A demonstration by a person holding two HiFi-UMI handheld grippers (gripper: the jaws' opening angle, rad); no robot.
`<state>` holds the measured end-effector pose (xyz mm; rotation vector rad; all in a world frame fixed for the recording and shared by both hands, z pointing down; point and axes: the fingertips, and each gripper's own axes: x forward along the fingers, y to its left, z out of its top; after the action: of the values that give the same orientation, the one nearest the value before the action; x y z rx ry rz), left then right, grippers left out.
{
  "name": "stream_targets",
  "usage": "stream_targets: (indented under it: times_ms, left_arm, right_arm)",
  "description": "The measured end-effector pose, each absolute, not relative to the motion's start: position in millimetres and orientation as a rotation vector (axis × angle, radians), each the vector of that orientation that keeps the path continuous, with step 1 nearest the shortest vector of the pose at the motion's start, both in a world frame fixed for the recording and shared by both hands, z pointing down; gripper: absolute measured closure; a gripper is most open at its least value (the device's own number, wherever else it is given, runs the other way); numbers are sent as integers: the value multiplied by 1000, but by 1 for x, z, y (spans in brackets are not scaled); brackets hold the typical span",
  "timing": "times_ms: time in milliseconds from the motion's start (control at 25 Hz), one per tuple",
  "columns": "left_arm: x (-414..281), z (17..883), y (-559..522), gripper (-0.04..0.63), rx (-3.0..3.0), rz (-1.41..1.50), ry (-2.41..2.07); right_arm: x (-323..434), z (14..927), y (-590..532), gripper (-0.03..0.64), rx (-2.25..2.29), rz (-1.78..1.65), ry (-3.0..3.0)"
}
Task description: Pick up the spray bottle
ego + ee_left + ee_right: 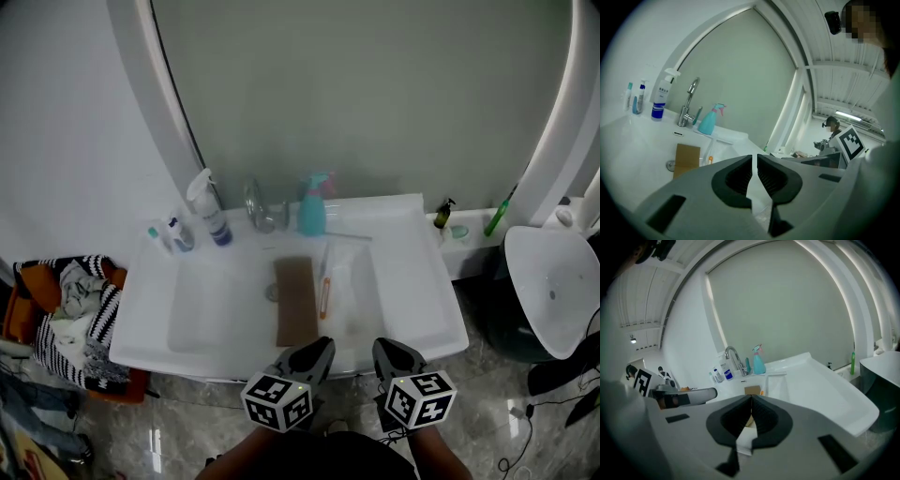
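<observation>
Looking steeply down on a white ceramic washbasin (412, 314) set against a pale grey-green arched wall panel; both pairs of tongs sit at its near rim, side by side, each carrying a cube with black-and-white square markers.

The left tongs (317, 354) (754, 161) are clenched, their dark ribbed pads meeting at the tips with nothing between them; the right tongs (394, 356) (751, 404) are clenched the same way and also hold nothing.

The teal plastic spray bottle with a pink trigger (311, 208) (708, 122) (758, 363) stands upright on the basin's rear ledge, on the far side of the bowl from both tongs and well apart from them; in the head view it lies almost straight ahead of the left tongs and ahead and to the left of the right tongs.

Just left of the bottle, also far from the tongs, stands a curved chrome tap (258, 206); further left is a white pump bottle with a blue label (211, 214).

Between the tongs and the spray bottle, inside the bowl, lies a flat brown rectangular sheet (295, 300), nearer the left tongs; just beside its right edge lies a thin stick-like item with an orange part (324, 292), too small to identify.

Far left of the left tongs, on the floor, is a heap of striped and orange clothing (70, 319).
</observation>
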<state>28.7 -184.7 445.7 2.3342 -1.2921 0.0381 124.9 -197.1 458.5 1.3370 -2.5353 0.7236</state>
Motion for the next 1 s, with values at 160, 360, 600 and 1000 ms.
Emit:
stream_targets:
  times_ms: [160,360,600,1000]
  left_arm:
    - [38,446,-201,561,2319,26,-1313]
    - [41,448,-212,561,2309,31,-1352]
    - [24,446,-233,561,2286,30,-1431]
    - [17,438,-278,561,2324,52,-1423]
  right_arm:
    - [135,461,-211,610,1308,722,-2541]
    - [144,465,-227,611,1297,733,-2548]
    - [133,466,-247,610,1260,734,-2565]
    - [106,450,-287,609,1220,689,-2599]
